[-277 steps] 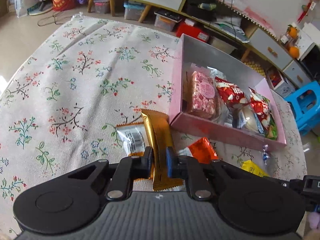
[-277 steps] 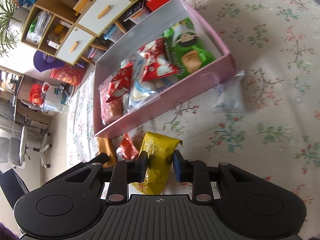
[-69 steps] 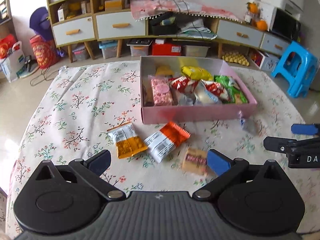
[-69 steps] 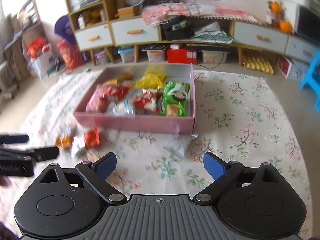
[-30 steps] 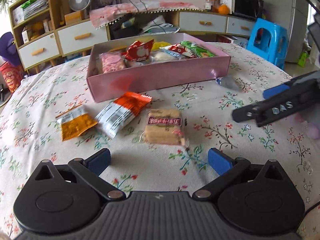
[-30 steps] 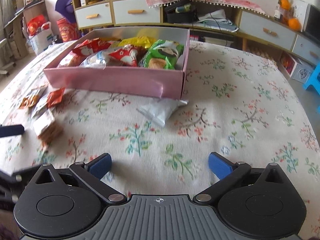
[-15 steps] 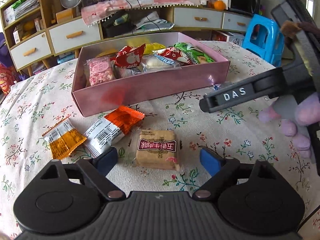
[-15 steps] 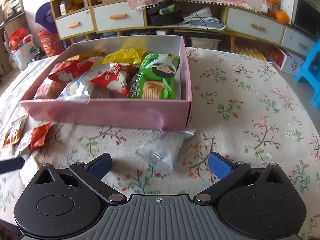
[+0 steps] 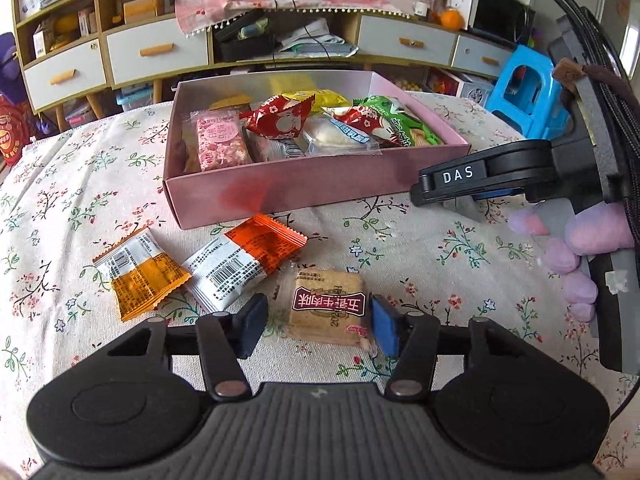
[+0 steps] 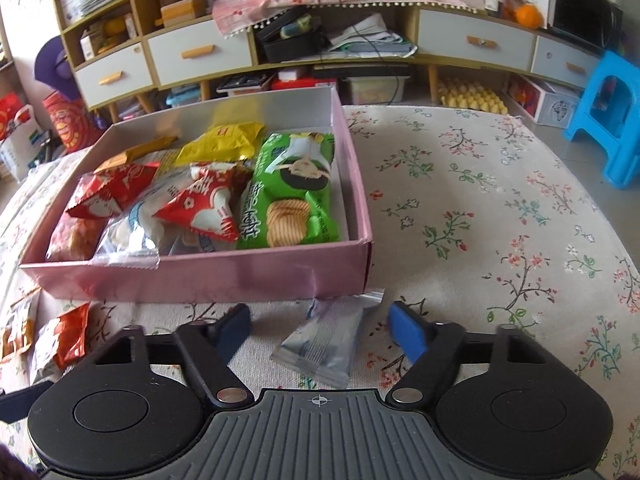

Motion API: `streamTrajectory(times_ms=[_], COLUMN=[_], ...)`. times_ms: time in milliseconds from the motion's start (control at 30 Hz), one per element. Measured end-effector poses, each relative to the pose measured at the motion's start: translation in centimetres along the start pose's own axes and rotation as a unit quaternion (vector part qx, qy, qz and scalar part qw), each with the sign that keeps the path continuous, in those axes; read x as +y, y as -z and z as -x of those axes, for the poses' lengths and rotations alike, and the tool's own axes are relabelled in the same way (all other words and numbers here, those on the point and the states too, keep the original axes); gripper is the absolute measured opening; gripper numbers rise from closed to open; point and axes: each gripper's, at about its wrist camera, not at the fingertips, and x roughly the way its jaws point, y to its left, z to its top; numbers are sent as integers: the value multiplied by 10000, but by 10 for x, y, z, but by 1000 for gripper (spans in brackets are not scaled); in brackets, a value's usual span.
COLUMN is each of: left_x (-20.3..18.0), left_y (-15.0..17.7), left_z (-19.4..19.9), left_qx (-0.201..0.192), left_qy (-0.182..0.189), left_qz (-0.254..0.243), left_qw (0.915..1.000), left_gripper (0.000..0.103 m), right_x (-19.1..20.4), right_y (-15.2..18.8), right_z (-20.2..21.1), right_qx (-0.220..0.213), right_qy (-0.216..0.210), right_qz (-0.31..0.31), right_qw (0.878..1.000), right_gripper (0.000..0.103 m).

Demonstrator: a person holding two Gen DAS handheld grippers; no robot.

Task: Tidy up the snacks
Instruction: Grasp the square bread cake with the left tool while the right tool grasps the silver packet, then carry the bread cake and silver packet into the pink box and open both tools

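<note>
Snacks: left tongs (image 9: 318,326) closing around biscuit packet (image 9: 328,306), right tongs (image 10: 320,326) closing, gaps beside silver packet (image 10: 324,344)

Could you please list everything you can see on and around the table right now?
Pink box: one, on the floral tablecloth, filled with snack packets.
Green crisp packet: one, at the box's right end.
Red triangular packets: two, mid-box.
Yellow packet: one, at the back of the box.
Pink bar: one, at the box's left end.
Orange-and-white packets: two, on the cloth in front of the box.
Brown biscuit pack: one, between the left fingers.
Silver packet: one, by the box's front right corner.
Blue stool: one, on the floor to the right.
Left hand-held gripper: closing around the biscuit pack.
Right hand-held gripper: closing, pads clear of the silver packet.
</note>
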Motion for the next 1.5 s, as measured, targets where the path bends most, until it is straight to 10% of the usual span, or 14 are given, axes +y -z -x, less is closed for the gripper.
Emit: streamTrajectory(times_ms=[233,1500], left_x=[1,16], left_y=[-4,32], left_z=[2,34], left_qx=[26,-29], left_qy=[63,150], left_qz=[26,-105], left_qw=[10000,9998], left_gripper=[45,42], right_x=[-13,-6], right_y=[-5,71], right_z=[3,71], right_qx=[96,166], right_qy=[74,-1195], right_qz=[-161,1579], right_qw=[9998,9801], right_gripper=[27,25])
